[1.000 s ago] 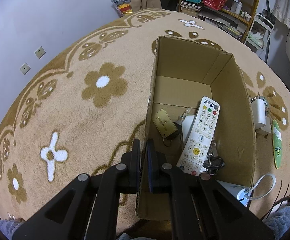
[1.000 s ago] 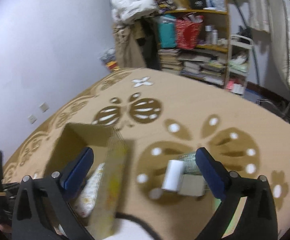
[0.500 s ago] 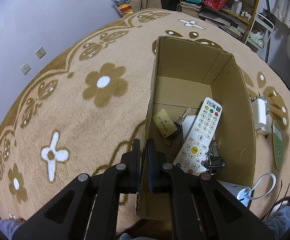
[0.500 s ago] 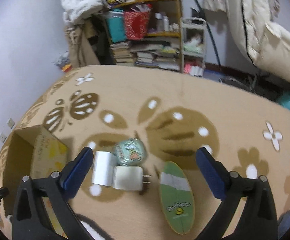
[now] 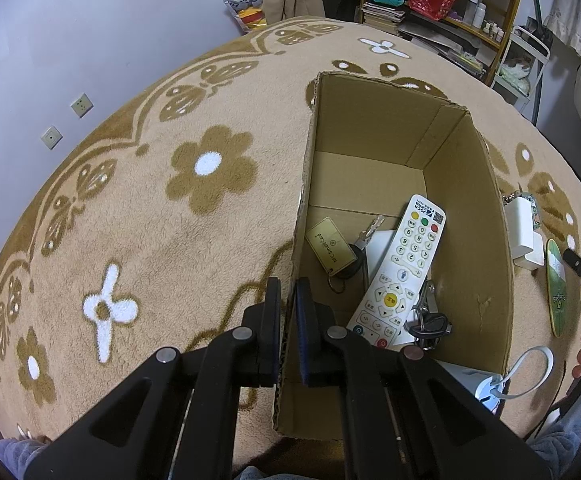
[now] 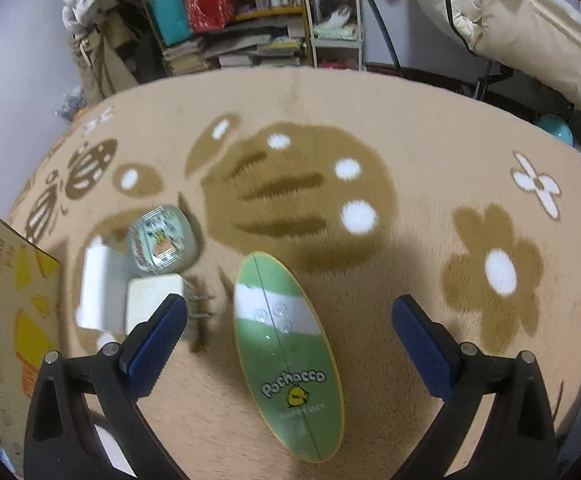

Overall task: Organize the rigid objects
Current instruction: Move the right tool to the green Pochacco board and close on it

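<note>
Where the tan flowered rug (image 5: 138,216) runs to a lilac wall, the left gripper (image 5: 288,312) pinches the near wall of the cardboard box (image 5: 466,216) – remote (image 5: 400,276) and keys (image 5: 426,320) inside – while the right gripper (image 6: 290,344), spread wide, hangs over the green oval board (image 6: 286,352) beside white chargers (image 6: 130,296).

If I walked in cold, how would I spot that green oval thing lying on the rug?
Start at the cardboard box on the flowered rug. On the rug outside it sit white chargers and a small round item. Beside those, between the open fingers of the right hand-held gripper, lies the green oval board: the only flat green piece, with a white band and a small yellow duck.
</note>
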Tool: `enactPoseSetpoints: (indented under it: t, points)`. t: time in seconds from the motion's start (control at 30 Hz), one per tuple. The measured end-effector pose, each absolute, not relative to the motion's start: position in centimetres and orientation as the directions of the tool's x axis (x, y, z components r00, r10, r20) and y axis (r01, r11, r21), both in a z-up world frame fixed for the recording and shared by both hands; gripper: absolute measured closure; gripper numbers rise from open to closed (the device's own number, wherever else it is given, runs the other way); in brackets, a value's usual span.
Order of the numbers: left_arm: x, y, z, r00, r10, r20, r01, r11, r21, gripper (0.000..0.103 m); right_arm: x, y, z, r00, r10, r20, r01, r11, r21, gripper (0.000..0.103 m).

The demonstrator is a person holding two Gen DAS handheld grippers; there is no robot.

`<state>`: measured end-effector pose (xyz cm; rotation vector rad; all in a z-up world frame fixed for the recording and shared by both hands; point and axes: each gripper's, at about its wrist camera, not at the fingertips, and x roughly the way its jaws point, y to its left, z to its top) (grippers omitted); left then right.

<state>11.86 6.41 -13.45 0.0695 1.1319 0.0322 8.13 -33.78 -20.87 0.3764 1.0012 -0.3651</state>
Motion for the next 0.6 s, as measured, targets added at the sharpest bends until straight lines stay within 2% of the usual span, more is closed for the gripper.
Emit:
enactPoseSetpoints:
  t: [0.23, 0.47, 0.6]
  points:
    - [11.9, 6.4, -13.5, 0.425, 0.062, -0.903, 0.011, 0.997, 0.073, 0.095, 7.7, -33.5, -23.3, 0.433, -0.115, -0.894, 0.458, 0.883, 0.108, 0.0]
    - [11.9, 6.5, -13.5, 0.424, 0.06, -0.904, 0.009, 0.997, 0.07, 0.095, 7.6, -32.6, -24.3, 0.376, -0.182, -0.908, 0.444, 0.896, 0.005, 0.001]
    - [11.9, 6.6, -13.5, 0.424, 0.06, -0.904, 0.008, 0.998, 0.07, 0.095, 7.3, -32.1, -24.3, 0.378, -0.205, -0.903, 0.435, 0.9, -0.022, 0.014]
